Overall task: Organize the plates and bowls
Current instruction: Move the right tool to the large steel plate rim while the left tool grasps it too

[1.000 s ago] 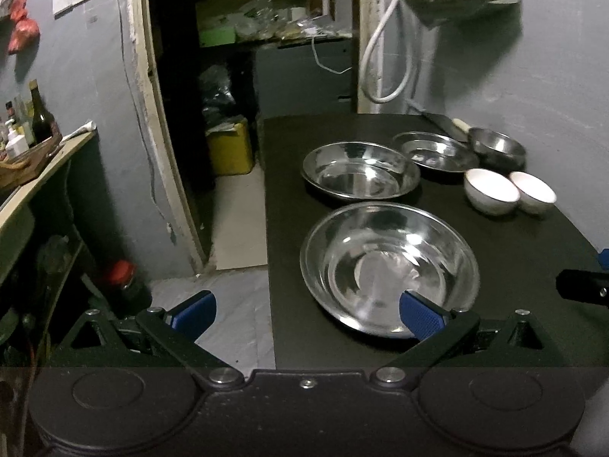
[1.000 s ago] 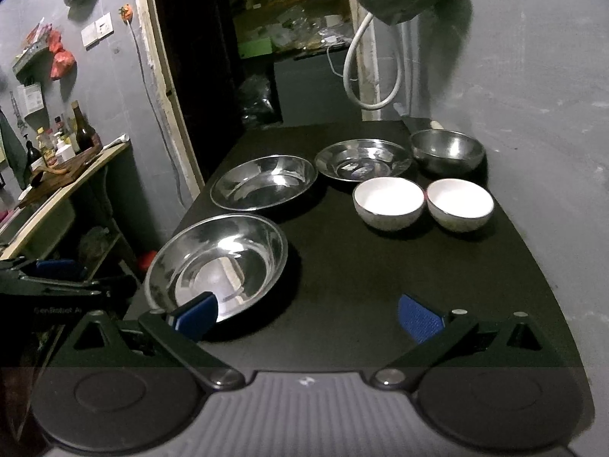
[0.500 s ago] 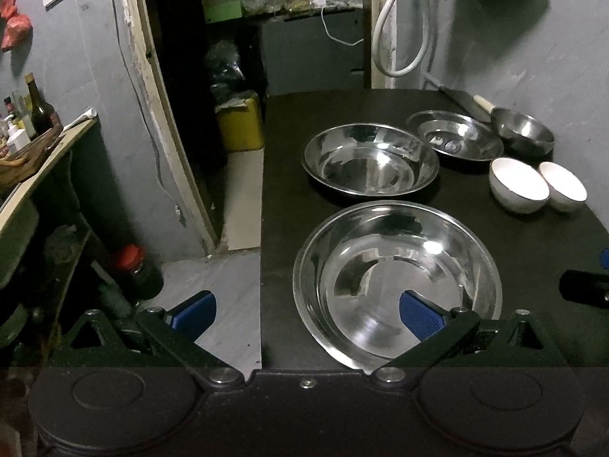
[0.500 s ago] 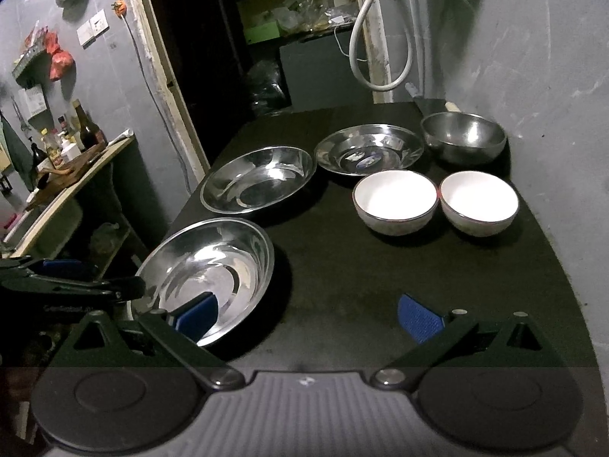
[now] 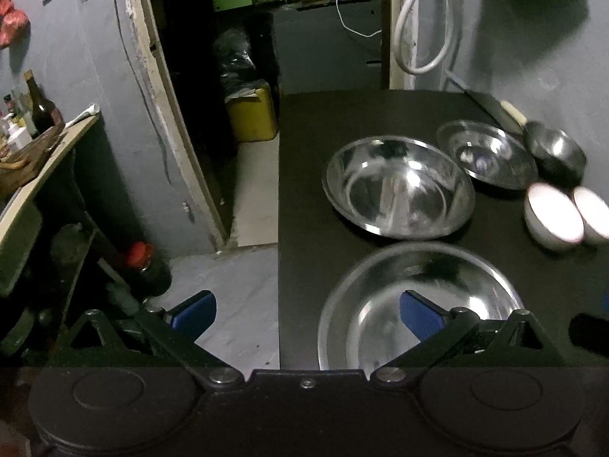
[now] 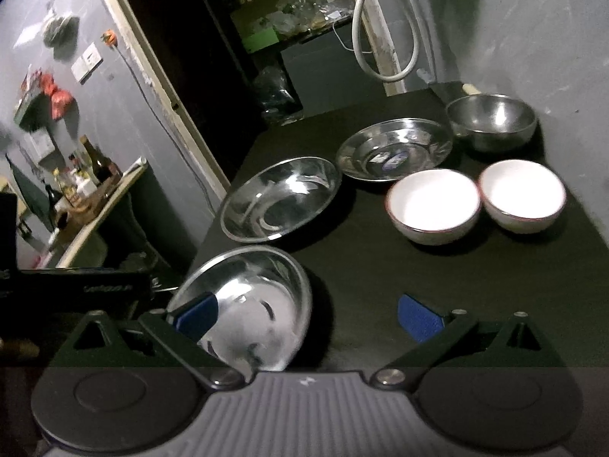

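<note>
On a black table [image 5: 312, 198] stand three steel plates: a near large plate [image 5: 449, 289] [image 6: 262, 293], a middle plate [image 5: 396, 186] [image 6: 281, 198] and a smaller far plate [image 5: 487, 156] [image 6: 396, 148]. A steel bowl [image 6: 491, 122] [image 5: 555, 152] stands at the back right. Two white bowls [image 6: 434, 205] [image 6: 521, 194] stand side by side. My left gripper [image 5: 308, 310] is open, straddling the table's left edge, its right fingertip over the near plate. My right gripper [image 6: 308, 312] is open, its left fingertip over the same plate.
A doorway [image 5: 243, 76] with a yellow container [image 5: 251, 114] lies left of the table. A side counter with bottles [image 5: 34, 122] stands at far left. A red-capped bottle [image 5: 141, 262] sits on the floor. A grey wall [image 6: 533, 38] borders the table on the right.
Both grippers have moved forward and lower toward the near plate. The dishes have not moved.
</note>
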Tool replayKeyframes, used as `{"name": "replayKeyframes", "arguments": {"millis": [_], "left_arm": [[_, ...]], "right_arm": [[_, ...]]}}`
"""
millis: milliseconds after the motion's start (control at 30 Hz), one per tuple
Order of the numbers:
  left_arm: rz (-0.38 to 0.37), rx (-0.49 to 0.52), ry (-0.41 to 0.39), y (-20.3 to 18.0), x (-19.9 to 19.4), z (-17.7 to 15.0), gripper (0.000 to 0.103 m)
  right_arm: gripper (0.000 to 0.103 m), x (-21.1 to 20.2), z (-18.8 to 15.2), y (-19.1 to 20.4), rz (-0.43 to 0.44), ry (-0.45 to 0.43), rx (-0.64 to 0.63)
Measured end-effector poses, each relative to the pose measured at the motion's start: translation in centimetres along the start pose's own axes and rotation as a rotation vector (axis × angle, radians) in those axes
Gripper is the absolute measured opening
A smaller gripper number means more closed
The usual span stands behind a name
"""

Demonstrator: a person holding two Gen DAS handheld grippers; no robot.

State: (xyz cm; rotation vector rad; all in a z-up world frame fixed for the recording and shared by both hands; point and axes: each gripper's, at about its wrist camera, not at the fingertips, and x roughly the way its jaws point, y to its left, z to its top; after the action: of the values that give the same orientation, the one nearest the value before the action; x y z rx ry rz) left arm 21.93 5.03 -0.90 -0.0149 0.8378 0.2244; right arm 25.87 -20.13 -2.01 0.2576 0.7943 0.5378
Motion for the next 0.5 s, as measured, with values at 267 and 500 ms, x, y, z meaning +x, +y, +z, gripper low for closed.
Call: {"name": "replayKeyframes", "arguments": {"millis": [267, 500], "left_arm": [[-0.132, 0.015, 0.013, 2.0, 6.0, 5.6, 0.102], [-0.247, 0.019, 0.062, 2.2, 11.6, 9.0, 0.091]], "right_arm": [[0.102, 4.3, 3.5, 1.4, -0.047, -0.012, 0.055], [0.086, 8.6, 5.7, 1.6, -0.129, -0.014, 0.101]]}}
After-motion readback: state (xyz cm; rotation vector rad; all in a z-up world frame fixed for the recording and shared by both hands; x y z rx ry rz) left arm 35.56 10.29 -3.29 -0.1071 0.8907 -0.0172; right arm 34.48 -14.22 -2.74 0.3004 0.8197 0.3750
